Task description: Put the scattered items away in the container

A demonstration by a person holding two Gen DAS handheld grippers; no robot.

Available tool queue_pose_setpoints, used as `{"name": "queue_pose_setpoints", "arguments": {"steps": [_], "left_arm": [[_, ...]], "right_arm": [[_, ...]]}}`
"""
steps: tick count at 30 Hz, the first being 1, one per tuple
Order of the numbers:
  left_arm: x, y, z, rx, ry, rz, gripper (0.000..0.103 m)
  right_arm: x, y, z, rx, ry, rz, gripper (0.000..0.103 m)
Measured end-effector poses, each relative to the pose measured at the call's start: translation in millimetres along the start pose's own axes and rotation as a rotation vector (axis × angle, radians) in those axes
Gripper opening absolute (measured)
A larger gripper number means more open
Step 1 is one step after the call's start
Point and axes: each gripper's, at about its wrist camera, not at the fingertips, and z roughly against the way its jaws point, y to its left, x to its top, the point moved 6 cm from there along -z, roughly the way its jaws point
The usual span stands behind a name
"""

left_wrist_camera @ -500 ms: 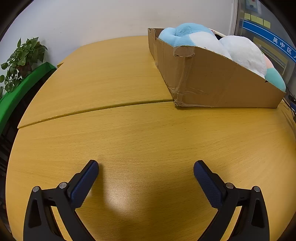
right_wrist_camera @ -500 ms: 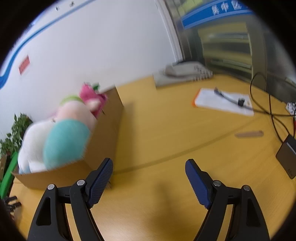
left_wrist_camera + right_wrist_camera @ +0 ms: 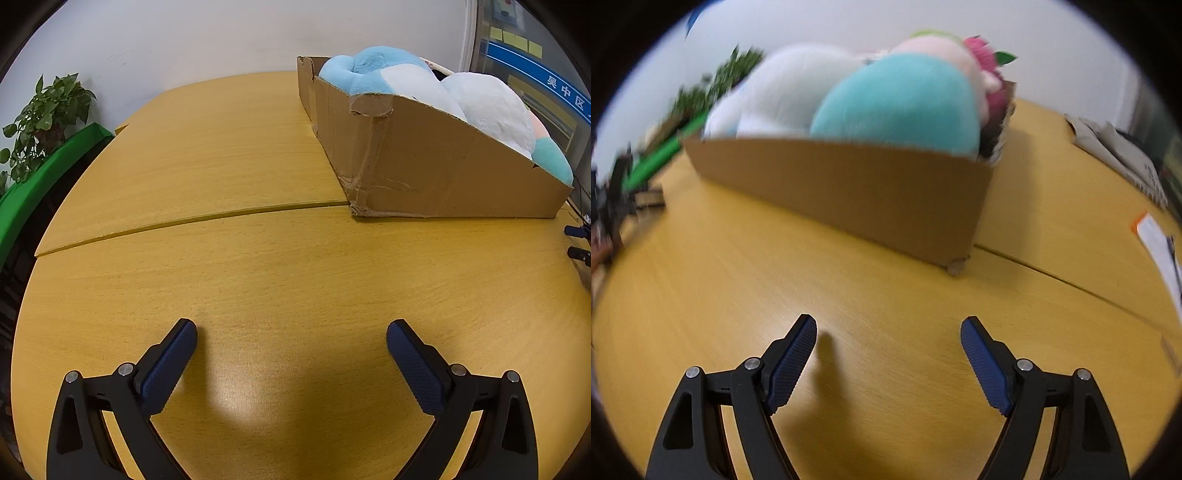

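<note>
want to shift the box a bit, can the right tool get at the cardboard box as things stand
Probably yes: the right tool is open and empty, and only bare table lies between it and the cardboard box wall.

White Chinese characters stand on a blue horizontal band (image 3: 546,79) that runs across the glass partition at the far right of the left wrist view. Three of them can be read, 吴中区, and the line is then cut off by the edge of the view. Above the band, small yellow square notes (image 3: 515,38) are stuck on the glass; any writing on them is too small to tell. In the right wrist view, the white sheet with an orange edge (image 3: 1156,243) at the right is too blurred to read.
</note>
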Motion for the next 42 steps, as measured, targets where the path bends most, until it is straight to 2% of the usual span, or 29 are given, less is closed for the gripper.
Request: {"name": "queue_pose_setpoints", "arguments": {"steps": [4,8,13,15,22,32,42], "left_arm": [[1,-2,0,-0.021,0.001,-0.030,0.103],[0,-2,2,-0.068,0.002,-0.092,0.103],[-8,-2,10,-0.161,0.005,-0.214,0.103],[-9,0,12,-0.177,0.006,-0.234,0.103],[-5,15,11,-0.186,0.006,-0.247,0.103],[-6,13,11,-0.184,0.004,-0.248,0.103],[-6,13,11,-0.183,0.004,-0.249,0.103]], "right_arm": [[-2,-8,2,0.016,-0.006,0.003,0.084],[-8,-9,4,0.029,0.020,0.012,0.103],[-26,-4,13,0.078,0.016,0.071,0.103],[-30,-7,16,0.094,0.016,0.092,0.103],[-38,-20,25,0.132,0.017,0.143,0.103],[-42,-44,28,0.177,0.018,0.208,0.103],[-43,-45,30,0.199,0.017,0.239,0.103]]}}
